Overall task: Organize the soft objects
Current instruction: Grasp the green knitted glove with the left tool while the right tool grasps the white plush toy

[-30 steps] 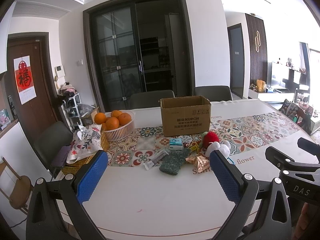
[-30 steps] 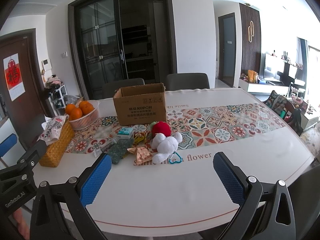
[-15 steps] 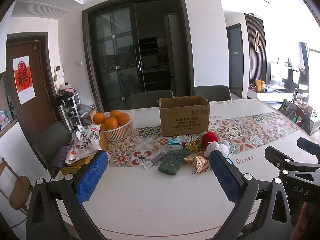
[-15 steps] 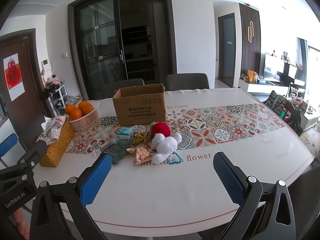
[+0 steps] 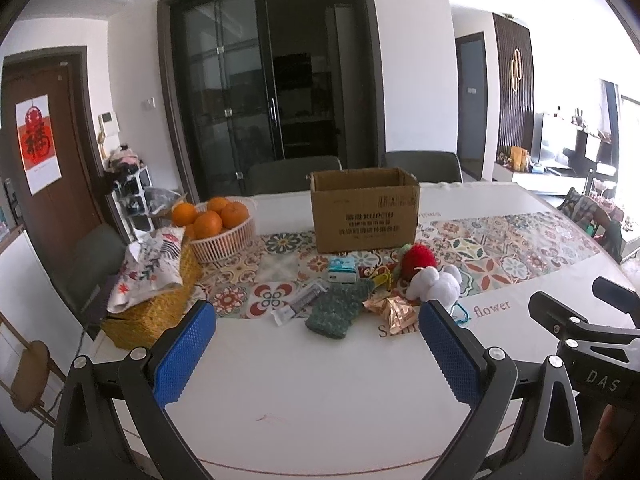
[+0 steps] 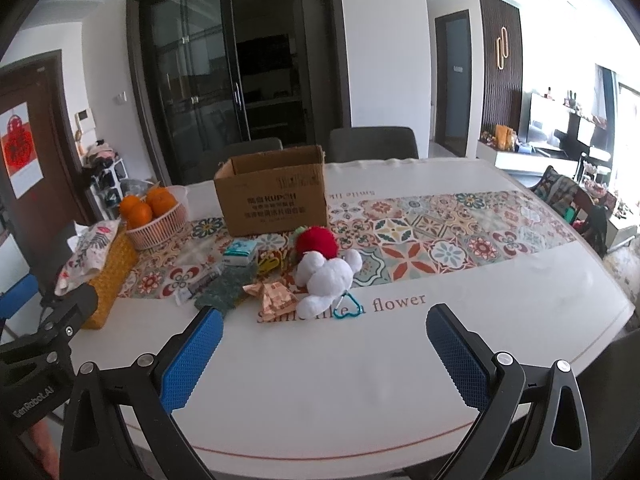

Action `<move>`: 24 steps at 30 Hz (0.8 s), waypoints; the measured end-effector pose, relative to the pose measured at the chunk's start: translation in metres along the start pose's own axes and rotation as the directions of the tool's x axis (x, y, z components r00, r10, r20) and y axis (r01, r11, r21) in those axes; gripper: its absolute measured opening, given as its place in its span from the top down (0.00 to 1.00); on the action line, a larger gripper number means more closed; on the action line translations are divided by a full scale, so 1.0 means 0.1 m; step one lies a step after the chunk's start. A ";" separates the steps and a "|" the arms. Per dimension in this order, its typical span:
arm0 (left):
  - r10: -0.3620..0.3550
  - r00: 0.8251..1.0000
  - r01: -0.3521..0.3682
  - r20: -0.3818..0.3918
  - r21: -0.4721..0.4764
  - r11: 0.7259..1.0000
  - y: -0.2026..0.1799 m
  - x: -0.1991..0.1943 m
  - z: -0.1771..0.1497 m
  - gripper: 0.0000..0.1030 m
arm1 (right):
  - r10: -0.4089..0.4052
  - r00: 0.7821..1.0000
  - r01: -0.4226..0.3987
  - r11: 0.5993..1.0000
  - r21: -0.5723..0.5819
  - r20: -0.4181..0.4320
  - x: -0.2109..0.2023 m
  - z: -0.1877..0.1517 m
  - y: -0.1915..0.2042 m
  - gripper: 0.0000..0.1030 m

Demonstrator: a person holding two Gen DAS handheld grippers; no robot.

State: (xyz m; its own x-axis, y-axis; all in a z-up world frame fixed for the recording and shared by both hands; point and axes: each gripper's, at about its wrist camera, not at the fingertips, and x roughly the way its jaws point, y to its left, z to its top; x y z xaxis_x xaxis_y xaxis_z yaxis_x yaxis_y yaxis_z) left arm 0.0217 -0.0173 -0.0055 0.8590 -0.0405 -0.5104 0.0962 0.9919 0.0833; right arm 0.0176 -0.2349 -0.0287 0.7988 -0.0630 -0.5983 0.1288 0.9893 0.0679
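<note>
A pile of small items lies mid-table in front of an open cardboard box [image 5: 364,210] [image 6: 274,196]. In it are a white plush toy [image 6: 326,276] [image 5: 434,286], a red plush ball [image 6: 316,242] [image 5: 418,260], a green knitted cloth [image 5: 340,312] [image 6: 226,288], a crumpled rose-gold wrapper [image 5: 392,312] [image 6: 276,296] and a small tissue pack [image 5: 342,270] [image 6: 240,252]. My left gripper [image 5: 316,350] hovers open above the near table edge, short of the pile. My right gripper [image 6: 326,356] is open too, nothing between its blue pads.
A white basket of oranges [image 5: 216,224] [image 6: 154,212] stands at the left, beside a woven yellow basket [image 5: 148,308] [image 6: 110,276] with a floral pouch on it. A teal heart clip [image 6: 348,308] lies by the plush. Chairs stand behind the table [image 5: 300,392].
Both grippers have edged slightly forward toward the pile. Nothing on the table has moved.
</note>
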 end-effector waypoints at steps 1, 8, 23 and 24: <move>-0.002 1.000 0.002 -0.010 -0.001 1.000 0.00 0.08 0.00 0.00 | 0.001 1.000 -0.001 1.000 -0.001 -0.008 0.05 0.01 0.00 0.00; -0.027 0.997 0.027 -0.067 0.001 1.000 0.00 0.48 0.06 0.00 | 0.017 0.997 -0.016 1.000 0.014 -0.072 0.44 0.14 0.01 0.00; -0.125 0.948 0.135 -0.293 0.013 0.991 -0.01 1.47 0.18 0.00 | 0.006 0.974 0.003 0.999 0.041 -0.228 1.31 0.32 0.09 0.00; -0.129 0.942 0.139 -0.311 0.011 0.990 -0.01 1.54 0.17 0.00 | 0.000 0.970 0.011 0.999 0.042 -0.243 1.37 0.31 0.09 0.00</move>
State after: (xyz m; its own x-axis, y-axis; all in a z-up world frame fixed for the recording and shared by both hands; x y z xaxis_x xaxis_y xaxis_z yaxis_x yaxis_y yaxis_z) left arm 0.1625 -0.0262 -0.0698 0.6400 -0.1281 -0.7576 0.2202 0.9752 0.0211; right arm 0.1465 -0.2384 -0.0848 0.6322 -0.0295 -0.7743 0.1621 0.9822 0.0949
